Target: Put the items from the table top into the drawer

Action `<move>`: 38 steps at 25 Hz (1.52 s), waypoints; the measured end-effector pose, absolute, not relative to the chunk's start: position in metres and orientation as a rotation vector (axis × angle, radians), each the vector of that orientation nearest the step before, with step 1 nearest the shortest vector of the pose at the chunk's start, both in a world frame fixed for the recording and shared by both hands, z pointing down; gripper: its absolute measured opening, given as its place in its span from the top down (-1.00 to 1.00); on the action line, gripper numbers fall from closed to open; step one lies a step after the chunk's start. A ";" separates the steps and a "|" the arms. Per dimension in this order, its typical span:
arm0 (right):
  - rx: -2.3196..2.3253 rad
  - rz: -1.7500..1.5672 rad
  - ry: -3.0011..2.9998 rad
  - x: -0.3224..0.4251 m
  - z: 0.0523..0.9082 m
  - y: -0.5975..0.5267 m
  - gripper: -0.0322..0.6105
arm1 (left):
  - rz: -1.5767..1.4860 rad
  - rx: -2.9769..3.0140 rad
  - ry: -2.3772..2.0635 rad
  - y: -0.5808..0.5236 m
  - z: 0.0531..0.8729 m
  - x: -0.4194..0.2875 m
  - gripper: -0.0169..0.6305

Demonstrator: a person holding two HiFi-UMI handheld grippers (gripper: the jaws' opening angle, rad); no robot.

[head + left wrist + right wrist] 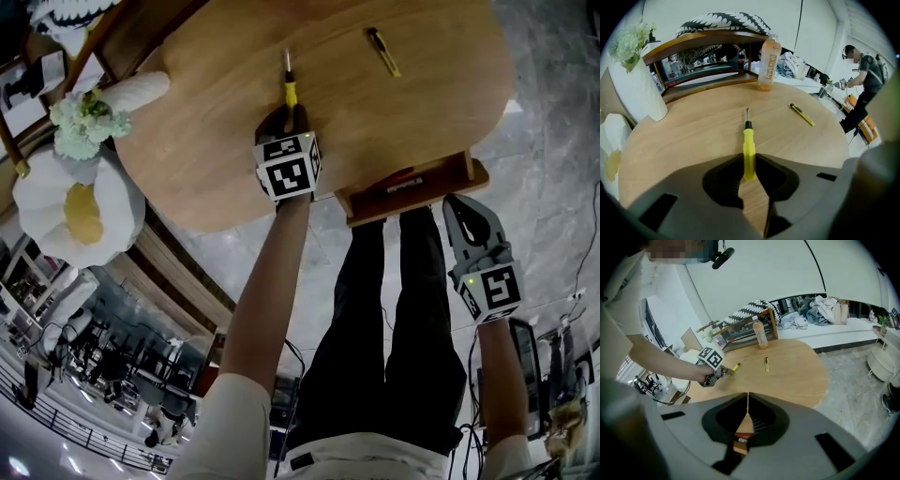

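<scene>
Two tools lie on the tabletop point(187, 150): one screwdriver point(749, 145) at upper centre of the head view and one cutter point(384, 52) to its upper right, well apart. One bottle point(768, 61) stands at the far edge. The left gripper point(750, 165) has its fingers clamped on the screwdriver's yellow handle. The right gripper point(747, 397), fingers closed and empty, hovers beside the one open drawer point(412, 187).

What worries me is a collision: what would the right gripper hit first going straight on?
Probably the open drawer, just ahead of the right gripper; depth is unclear, so perhaps the table rim.
</scene>
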State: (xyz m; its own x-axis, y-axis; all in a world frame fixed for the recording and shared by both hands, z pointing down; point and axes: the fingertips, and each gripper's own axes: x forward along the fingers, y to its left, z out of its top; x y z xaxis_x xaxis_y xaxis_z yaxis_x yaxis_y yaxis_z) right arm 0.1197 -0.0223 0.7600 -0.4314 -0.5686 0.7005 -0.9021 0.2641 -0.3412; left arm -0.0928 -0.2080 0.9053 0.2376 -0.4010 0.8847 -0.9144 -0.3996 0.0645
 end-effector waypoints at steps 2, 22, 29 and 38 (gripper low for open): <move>1.333 1.014 -2.099 0.124 0.762 -0.021 0.83 | 1.096 1.929 -1.203 -0.206 0.904 -0.092 0.67; 1.303 1.034 -2.087 0.137 0.771 0.009 0.83 | 1.079 2.130 -1.081 -0.144 0.875 -0.051 0.67; 1.285 1.027 -2.097 0.136 0.771 0.017 0.83 | 1.113 2.222 -0.969 -0.105 0.869 -0.036 0.67; 1.278 1.038 -2.090 0.138 0.775 0.022 0.83 | 1.140 2.328 -0.803 -0.058 0.869 -0.015 0.67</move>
State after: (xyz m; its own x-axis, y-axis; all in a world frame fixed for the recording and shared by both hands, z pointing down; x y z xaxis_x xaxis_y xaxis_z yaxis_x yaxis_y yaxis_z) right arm 0.1380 0.0221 0.7752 -0.4512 -0.5310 0.7172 -0.8924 0.2774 -0.3560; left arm -0.0150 -0.0580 0.8685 0.4959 -0.3108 0.8109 -0.6592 -0.7425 0.1185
